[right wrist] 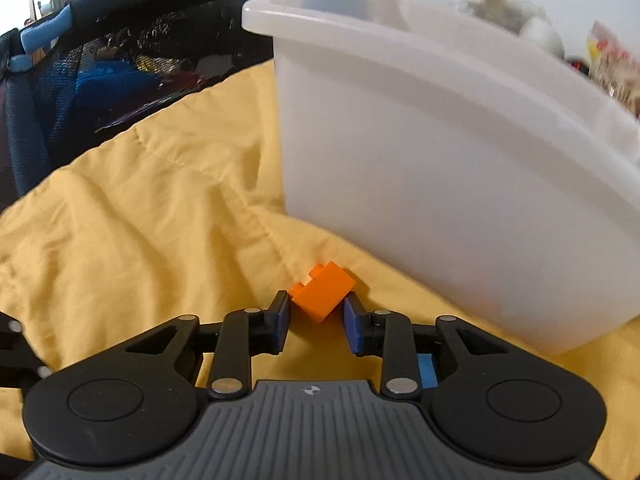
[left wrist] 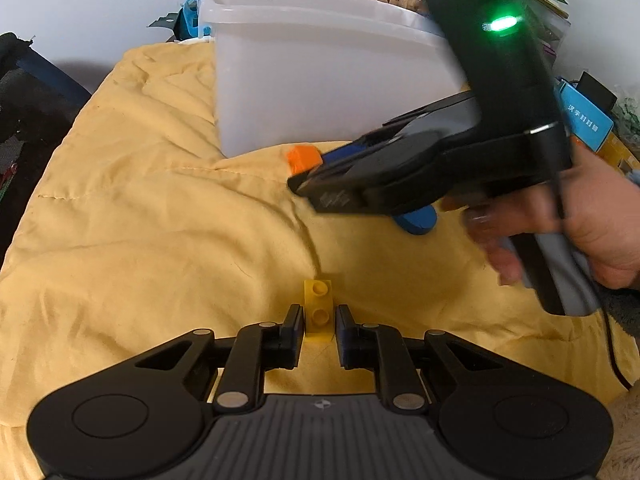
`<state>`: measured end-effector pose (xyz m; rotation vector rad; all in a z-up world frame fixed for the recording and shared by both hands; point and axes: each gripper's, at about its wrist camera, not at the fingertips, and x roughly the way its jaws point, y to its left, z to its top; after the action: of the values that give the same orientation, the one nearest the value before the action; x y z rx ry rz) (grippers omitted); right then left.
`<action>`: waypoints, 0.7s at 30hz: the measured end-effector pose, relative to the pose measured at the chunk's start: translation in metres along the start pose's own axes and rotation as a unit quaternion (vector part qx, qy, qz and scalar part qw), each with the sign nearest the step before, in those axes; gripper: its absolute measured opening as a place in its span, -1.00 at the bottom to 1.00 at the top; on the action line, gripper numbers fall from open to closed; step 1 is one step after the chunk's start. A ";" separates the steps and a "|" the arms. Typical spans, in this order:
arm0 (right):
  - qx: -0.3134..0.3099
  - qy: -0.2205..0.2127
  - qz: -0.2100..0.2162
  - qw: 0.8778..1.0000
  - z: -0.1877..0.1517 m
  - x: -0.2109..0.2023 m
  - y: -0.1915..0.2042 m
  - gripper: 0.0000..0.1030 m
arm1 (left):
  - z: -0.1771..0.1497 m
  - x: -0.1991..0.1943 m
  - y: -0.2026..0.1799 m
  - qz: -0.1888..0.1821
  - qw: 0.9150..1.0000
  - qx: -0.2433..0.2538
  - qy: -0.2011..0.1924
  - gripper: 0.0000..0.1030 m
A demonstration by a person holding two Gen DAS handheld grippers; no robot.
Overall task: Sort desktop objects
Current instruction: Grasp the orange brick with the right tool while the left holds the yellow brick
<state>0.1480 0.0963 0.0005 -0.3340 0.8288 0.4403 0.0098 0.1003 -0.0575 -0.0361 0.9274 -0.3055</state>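
On the left, a dark mesh bag (right wrist: 120, 68) with blue trim borders the wrinkled yellow cloth (left wrist: 140, 200) that covers the work surface. At near centre the left gripper (left wrist: 318, 320) has its jaws closed tight on a small yellow brick (left wrist: 319, 308) that rests on the cloth. Beyond it stands a translucent white bin (left wrist: 328, 80), with packets and clutter behind it against a pale wall. To the right, a hand (left wrist: 560, 224) holds the right gripper (right wrist: 316, 312) low beside the bin's near wall; its jaws are narrowed around an orange brick (right wrist: 324, 292) lying tilted on the cloth, with small gaps at the pads. A blue piece (left wrist: 416, 220) lies under that gripper.
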 end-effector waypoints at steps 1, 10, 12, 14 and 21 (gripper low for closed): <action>0.003 -0.010 0.002 1.000 0.000 -0.005 -0.002 -0.48 | 0.000 -0.001 0.000 -0.003 1.000 0.000 -0.001 -0.63; -0.025 -0.014 0.112 0.993 -0.044 -0.091 -0.044 -0.51 | 0.004 0.009 -0.016 -0.039 0.999 0.016 0.005 -0.63; -0.044 0.012 0.141 0.989 -0.062 -0.098 -0.043 -0.51 | 0.007 0.011 -0.022 -0.050 0.999 0.020 0.006 -0.63; -0.058 0.036 0.148 0.987 -0.075 -0.100 -0.044 -0.51 | 0.009 0.015 -0.029 -0.054 0.998 0.028 0.010 -0.63; -0.078 0.013 0.038 0.996 -0.097 -0.099 -0.036 -0.37 | 0.009 0.024 -0.042 -0.047 0.998 0.041 0.021 -0.63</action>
<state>0.0461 -0.0024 0.0189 -0.4548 0.8370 0.5745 0.0204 0.0525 -0.0638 0.0029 0.9552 -0.4324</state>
